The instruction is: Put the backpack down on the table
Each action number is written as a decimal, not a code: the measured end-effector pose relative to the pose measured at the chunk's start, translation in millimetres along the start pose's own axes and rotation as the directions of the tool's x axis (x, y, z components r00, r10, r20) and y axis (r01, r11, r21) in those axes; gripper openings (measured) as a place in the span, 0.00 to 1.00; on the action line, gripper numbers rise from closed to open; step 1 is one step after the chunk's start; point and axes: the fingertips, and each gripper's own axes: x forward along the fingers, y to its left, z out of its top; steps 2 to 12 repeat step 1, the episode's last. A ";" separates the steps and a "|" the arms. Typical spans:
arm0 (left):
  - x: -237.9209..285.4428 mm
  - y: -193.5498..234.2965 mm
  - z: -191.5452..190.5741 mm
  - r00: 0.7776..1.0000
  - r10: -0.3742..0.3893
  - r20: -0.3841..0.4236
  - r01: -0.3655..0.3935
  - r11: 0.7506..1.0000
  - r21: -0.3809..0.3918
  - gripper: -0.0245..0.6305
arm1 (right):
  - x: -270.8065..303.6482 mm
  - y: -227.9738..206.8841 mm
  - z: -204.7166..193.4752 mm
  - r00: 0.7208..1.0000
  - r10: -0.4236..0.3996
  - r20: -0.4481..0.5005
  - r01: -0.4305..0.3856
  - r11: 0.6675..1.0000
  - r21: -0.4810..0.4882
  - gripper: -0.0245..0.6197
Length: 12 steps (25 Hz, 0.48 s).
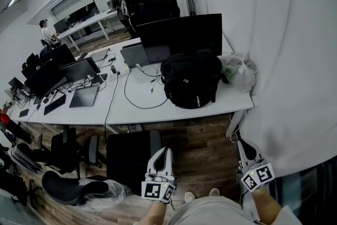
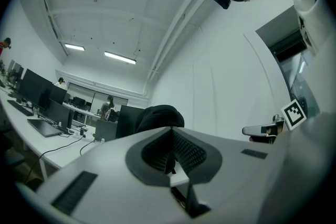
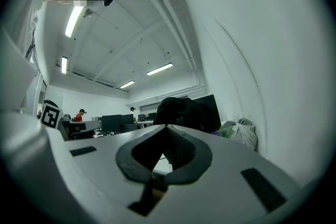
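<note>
At six o'clock in the head view the left gripper (image 1: pixel 162 153) has its jaws pressed together on nothing, the black backpack (image 1: pixel 190 81) stands on the white table (image 1: pixel 131 108) toward twelve o'clock, and at five o'clock the right gripper (image 1: pixel 245 146) is likewise closed and empty.

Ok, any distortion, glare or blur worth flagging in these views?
Head view: heavy fisheye bows the table edge; backpack reads as a detail-poor black mass. Left gripper view: dark vignetted corners, bright ceiling lights. Right gripper view: similar vignetting, greenish cast.
</note>
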 end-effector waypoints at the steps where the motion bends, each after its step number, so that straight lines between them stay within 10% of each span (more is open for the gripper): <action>1: 0.2 -0.3 -0.4 1.000 -0.001 -0.001 0.001 1.000 0.000 0.05 | 0.0 -0.3 -0.9 1.000 -0.001 -0.002 0.001 1.000 0.000 0.06; 12: 0.2 -0.3 -0.4 1.000 -0.001 -0.001 0.001 1.000 0.000 0.05 | 0.0 -0.3 -0.9 1.000 -0.001 -0.002 0.001 1.000 0.000 0.06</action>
